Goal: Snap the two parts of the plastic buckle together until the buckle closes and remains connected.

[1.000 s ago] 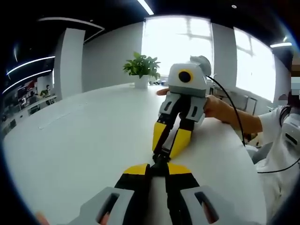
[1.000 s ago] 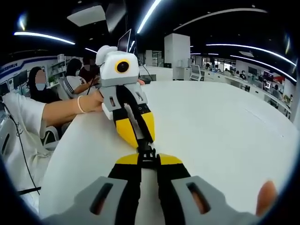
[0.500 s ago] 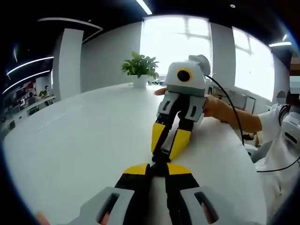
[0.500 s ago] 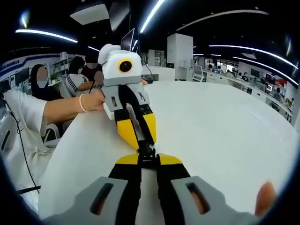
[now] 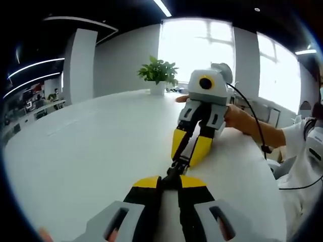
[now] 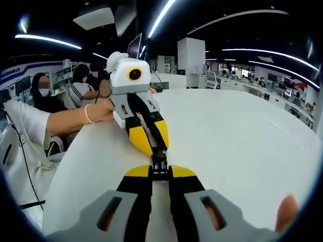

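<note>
The black plastic buckle (image 5: pixel 176 169) bridges the short gap between the two yellow-tipped grippers, just above the white table (image 5: pixel 86 146). In the left gripper view my left gripper (image 5: pixel 170 179) is shut on its near end, and my right gripper (image 5: pixel 185 160) comes in from the right, shut on its far end. The right gripper view has the same buckle (image 6: pixel 159 160) running from my right gripper (image 6: pixel 160 174) up to my left gripper (image 6: pixel 153 149). Whether the two halves are latched is hidden by the jaws.
A potted plant (image 5: pixel 159 75) stands at the table's far edge. A person's hand (image 5: pixel 242 118) and sleeve hold the far gripper, with a cable trailing off the table's right edge. Seated people (image 6: pixel 81 83) and office desks lie beyond the table (image 6: pixel 237 136).
The two grippers have drawn slightly apart, so a little more of the black buckle shows between their tips. Both views have shifted a little with the hands.
</note>
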A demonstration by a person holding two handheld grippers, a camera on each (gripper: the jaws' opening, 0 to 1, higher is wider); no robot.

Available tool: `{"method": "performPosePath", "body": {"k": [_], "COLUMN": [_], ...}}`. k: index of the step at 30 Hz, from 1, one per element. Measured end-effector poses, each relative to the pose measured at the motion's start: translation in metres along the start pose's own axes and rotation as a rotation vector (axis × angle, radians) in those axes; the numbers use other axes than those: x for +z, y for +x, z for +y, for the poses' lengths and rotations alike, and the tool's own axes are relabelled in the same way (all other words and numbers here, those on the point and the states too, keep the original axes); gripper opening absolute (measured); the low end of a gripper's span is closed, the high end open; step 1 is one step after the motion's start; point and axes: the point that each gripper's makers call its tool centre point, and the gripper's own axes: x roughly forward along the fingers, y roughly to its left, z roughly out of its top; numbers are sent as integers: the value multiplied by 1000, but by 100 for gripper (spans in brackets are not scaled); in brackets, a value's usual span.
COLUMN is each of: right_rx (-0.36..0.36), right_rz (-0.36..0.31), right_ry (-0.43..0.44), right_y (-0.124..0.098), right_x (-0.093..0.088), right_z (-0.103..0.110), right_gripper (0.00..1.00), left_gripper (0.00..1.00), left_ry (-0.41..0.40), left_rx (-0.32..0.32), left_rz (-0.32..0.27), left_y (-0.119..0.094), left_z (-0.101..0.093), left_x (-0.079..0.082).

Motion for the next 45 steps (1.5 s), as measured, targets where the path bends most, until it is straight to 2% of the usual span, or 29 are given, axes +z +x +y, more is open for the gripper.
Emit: {"method": "performPosePath", "body": {"k": [12,24,45], "right_rx": [11,24,54], "right_rz": [3,3,20], "right_ry": [-11,-35,-64], "right_y": [0,0,2], "right_x": [1,3,0], "right_z": [2,4,8], "right_gripper": [12,12,12], "left_gripper": [12,12,12], "left_ry": [3,-44,-10], "left_rx": [0,-63,-86], "left_rz": [2,-16,-2], "left_y": [-2,-3,1], "left_z": [6,-2,-12], "left_x": [1,2,-2]}}
